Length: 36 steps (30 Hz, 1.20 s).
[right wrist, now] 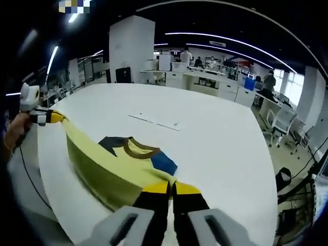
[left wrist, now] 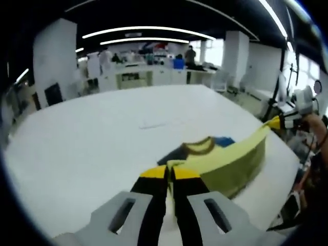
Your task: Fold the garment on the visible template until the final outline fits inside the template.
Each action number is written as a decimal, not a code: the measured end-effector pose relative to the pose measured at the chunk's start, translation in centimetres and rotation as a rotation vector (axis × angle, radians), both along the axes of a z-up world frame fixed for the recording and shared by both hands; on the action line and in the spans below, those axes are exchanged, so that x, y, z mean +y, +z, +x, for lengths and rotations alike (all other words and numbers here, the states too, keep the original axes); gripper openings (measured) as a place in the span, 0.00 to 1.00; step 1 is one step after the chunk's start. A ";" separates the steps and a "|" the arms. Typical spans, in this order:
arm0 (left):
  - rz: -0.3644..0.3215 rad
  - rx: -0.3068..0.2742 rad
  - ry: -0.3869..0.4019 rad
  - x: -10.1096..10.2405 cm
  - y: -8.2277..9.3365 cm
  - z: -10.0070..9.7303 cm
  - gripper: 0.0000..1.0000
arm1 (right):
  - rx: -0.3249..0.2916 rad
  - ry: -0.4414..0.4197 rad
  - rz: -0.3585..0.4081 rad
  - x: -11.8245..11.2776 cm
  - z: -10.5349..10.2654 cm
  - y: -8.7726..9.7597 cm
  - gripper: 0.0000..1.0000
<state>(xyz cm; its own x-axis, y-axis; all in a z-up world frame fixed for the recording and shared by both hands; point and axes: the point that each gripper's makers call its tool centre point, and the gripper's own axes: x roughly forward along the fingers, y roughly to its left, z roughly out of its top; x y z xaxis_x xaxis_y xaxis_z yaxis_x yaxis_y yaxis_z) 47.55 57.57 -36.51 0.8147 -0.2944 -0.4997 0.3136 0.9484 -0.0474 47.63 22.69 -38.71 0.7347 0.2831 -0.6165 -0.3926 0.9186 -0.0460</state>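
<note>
White and broad, a table (left wrist: 92, 143) fills the middle of an open-plan workroom lit by long ceiling strips, with white pillars, desks, office chairs (right wrist: 281, 123) and several people standing at the far benches (left wrist: 148, 74). On it lies the garment (left wrist: 230, 159), a pale yellow T-shirt with a brown neckband, a dark sleeve and a blue sleeve. Its neck end rests on the table while its opposite edge is lifted and pulled taut between the two tools.

Seen in the left gripper view, the left gripper (left wrist: 170, 171), black jaws tipped in yellow, has them pressed together on one corner of the yellow cloth. At the right of that view the right gripper (left wrist: 281, 122) pinches the other end of the raised edge, a person's forearm behind it near the table's rim.

Seen in the right gripper view, the right gripper (right wrist: 171, 188) is likewise clamped on the shirt's edge just below the blue sleeve (right wrist: 164, 163). The left gripper (right wrist: 47, 117) appears at the far left, held in a hand, with the fabric stretched in a straight line from it to the near jaws. The brown collar (right wrist: 138, 148) faces up between the two sleeves.

Farther across the table, well apart from the shirt, faint thin marks (right wrist: 156, 121) lie flat on the surface; what they are cannot be told.
</note>
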 end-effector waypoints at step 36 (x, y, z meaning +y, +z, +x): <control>-0.080 0.031 0.236 1.0 -8.7 9.4 0.00 | 0.022 -0.220 0.078 -0.1 9.1 -7.6 0.00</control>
